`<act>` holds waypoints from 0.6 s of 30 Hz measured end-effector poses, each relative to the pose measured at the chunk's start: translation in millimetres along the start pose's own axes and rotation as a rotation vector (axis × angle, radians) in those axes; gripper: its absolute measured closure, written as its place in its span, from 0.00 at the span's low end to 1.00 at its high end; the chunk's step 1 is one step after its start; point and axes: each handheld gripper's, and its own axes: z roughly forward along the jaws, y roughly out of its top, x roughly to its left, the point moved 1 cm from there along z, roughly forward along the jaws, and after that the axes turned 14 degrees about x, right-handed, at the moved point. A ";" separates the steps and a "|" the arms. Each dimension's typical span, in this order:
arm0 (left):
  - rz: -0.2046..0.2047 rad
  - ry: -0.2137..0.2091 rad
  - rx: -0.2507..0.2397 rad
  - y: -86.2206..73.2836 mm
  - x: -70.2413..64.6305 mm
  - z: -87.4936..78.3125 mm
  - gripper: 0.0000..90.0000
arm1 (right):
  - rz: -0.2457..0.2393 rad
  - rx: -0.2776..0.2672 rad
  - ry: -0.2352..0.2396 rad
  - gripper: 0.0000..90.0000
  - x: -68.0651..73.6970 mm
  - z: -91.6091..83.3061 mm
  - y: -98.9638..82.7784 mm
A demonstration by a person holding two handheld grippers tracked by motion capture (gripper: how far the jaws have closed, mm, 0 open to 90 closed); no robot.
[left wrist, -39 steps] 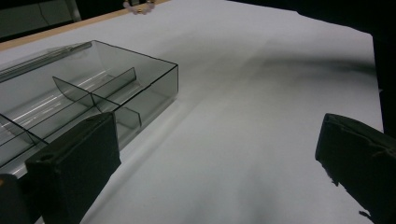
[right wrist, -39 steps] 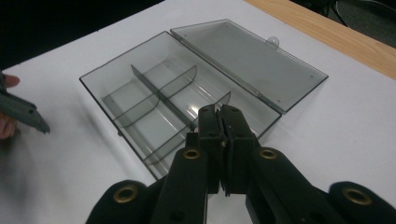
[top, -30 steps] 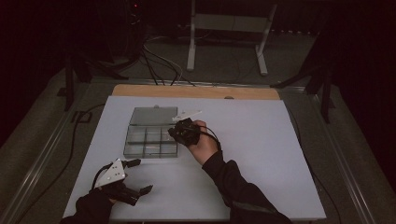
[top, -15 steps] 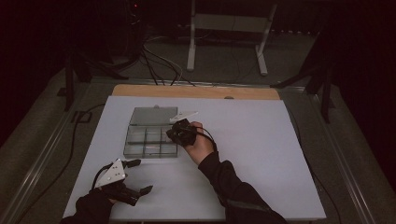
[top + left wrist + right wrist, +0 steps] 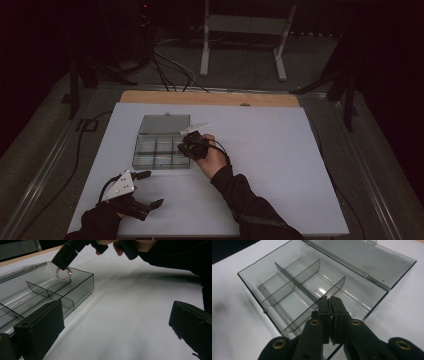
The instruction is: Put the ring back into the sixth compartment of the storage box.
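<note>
A clear smoky plastic box (image 5: 150, 161) with several compartments lies open on the white table, its lid (image 5: 164, 124) folded flat behind it. My right gripper (image 5: 184, 149) hangs over the box's right end, shut on a small ring of pink beads (image 5: 63, 275). In the left gripper view the ring dangles from the right gripper's tips (image 5: 63, 262) just above a compartment. The right gripper view has the jaws (image 5: 329, 301) pressed together over the box (image 5: 274, 290), with the ring hidden beneath them. My left gripper (image 5: 150, 190) rests open near the table's front left, nothing between its fingers (image 5: 40, 330).
The white table top (image 5: 280, 165) stretches bare to the right of the box, with a wooden strip (image 5: 210, 98) along its far edge. Cables (image 5: 80, 150) run down the left side. A white stand (image 5: 240, 30) is on the floor beyond.
The right hand has sunk a little toward the box, drifting slightly left and nearer. The left gripper has stayed put.
</note>
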 end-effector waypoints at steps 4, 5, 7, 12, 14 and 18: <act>0.000 0.000 -0.003 0.2 0.3 -0.1 0.01 | -0.009 0.014 -0.001 0.97 0.6 4.4 -0.8; 0.000 0.000 -0.002 0.0 0.1 -0.1 0.01 | -0.005 0.018 0.002 0.97 0.8 5.4 -1.0; 0.002 0.001 0.001 -0.1 0.0 -0.1 0.01 | -0.002 0.023 0.006 0.97 1.3 6.5 -1.2; 0.002 0.000 -0.001 -0.2 0.1 -0.2 0.01 | -0.005 0.039 0.017 0.97 2.8 11.1 -2.0; 0.002 0.005 -0.003 0.0 0.2 -0.3 0.01 | -0.008 0.036 0.018 0.97 3.0 11.4 -1.9; 0.001 0.004 -0.002 -0.3 0.1 -0.5 0.01 | -0.013 0.018 0.025 0.96 3.8 8.2 -0.8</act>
